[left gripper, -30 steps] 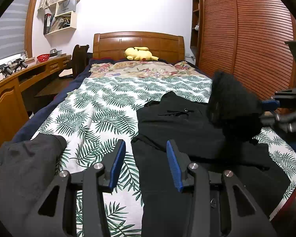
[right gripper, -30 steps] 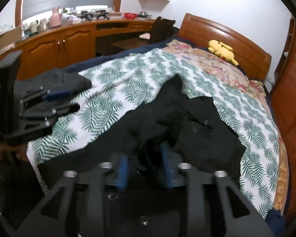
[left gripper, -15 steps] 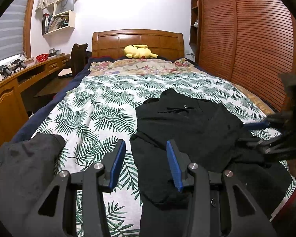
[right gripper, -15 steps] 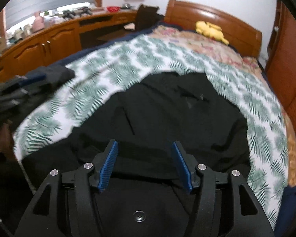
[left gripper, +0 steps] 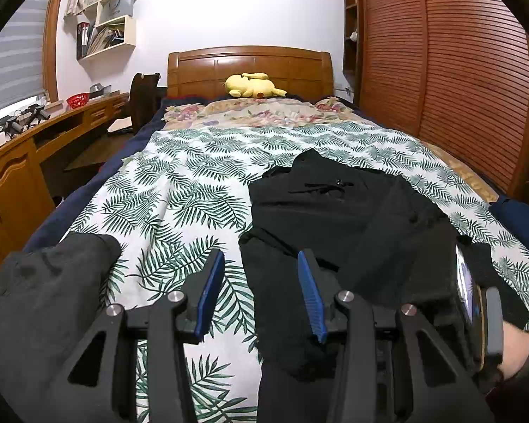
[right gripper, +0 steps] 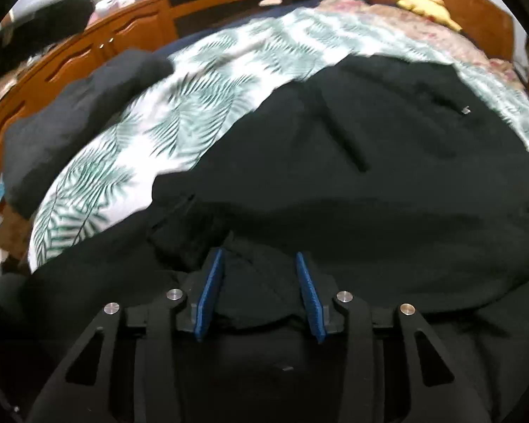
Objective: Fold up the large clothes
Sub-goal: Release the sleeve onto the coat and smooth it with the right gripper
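A large black garment point(left gripper: 342, 218) lies spread on the right half of the bed; it also fills the right wrist view point(right gripper: 388, 162). My left gripper point(left gripper: 261, 292) is open and empty, above the garment's left edge near the foot of the bed. My right gripper point(right gripper: 259, 292) is open, low over a bunched fold of the black garment at its near edge, holding nothing. The back of the right gripper and the hand holding it point(left gripper: 483, 313) show at the lower right of the left wrist view.
A dark grey garment point(left gripper: 42, 299) lies bunched at the bed's near left corner, also in the right wrist view point(right gripper: 74, 112). The leaf-print bedspread point(left gripper: 194, 183) covers the bed. A yellow plush point(left gripper: 252, 84) sits at the headboard. Wooden desk point(left gripper: 21, 151) left, wardrobe point(left gripper: 451, 70) right.
My right gripper, shut on a lifted part of the black garment a second ago, let it go and opened. It then dropped toward the garment's near edge. The left gripper stayed put.
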The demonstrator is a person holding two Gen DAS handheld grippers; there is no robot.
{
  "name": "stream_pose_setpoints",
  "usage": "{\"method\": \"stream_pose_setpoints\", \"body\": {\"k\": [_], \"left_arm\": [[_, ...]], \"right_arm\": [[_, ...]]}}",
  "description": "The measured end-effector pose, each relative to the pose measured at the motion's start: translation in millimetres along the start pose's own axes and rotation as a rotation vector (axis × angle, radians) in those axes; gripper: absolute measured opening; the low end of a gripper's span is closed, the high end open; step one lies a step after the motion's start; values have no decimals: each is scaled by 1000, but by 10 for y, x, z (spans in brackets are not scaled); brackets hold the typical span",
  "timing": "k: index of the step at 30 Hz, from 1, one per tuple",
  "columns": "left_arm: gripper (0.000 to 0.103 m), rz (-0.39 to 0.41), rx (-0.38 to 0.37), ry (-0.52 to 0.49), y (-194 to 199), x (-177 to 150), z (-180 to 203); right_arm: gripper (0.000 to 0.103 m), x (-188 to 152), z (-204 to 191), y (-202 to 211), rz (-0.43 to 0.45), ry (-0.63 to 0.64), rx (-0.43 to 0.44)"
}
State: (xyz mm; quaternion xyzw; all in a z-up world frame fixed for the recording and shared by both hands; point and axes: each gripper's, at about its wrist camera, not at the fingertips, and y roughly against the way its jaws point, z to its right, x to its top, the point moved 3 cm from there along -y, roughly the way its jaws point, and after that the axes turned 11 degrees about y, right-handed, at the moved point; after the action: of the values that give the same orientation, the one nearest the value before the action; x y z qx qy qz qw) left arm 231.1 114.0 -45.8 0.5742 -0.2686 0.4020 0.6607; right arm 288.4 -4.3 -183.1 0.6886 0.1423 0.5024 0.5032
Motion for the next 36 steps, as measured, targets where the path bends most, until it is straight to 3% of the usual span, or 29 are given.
{"method": "stream_pose_setpoints", "body": {"k": [8,14,24,36], "left_arm": [[42,-5,3,-2,2,-15,-6],[42,-14,-5,-12,-37,-47,56],[42,-65,-40,-62,-159,-188,302],[42,-117,-83,-165,45,-540,669]], "right_arm": [[43,-226,-29,354,35,-16,50],[43,-406,134,769,90,-44,-46],[45,-1115,910,1474,107,-162,-300],[47,-1800,1237,1970,120,-254,-380]]}}
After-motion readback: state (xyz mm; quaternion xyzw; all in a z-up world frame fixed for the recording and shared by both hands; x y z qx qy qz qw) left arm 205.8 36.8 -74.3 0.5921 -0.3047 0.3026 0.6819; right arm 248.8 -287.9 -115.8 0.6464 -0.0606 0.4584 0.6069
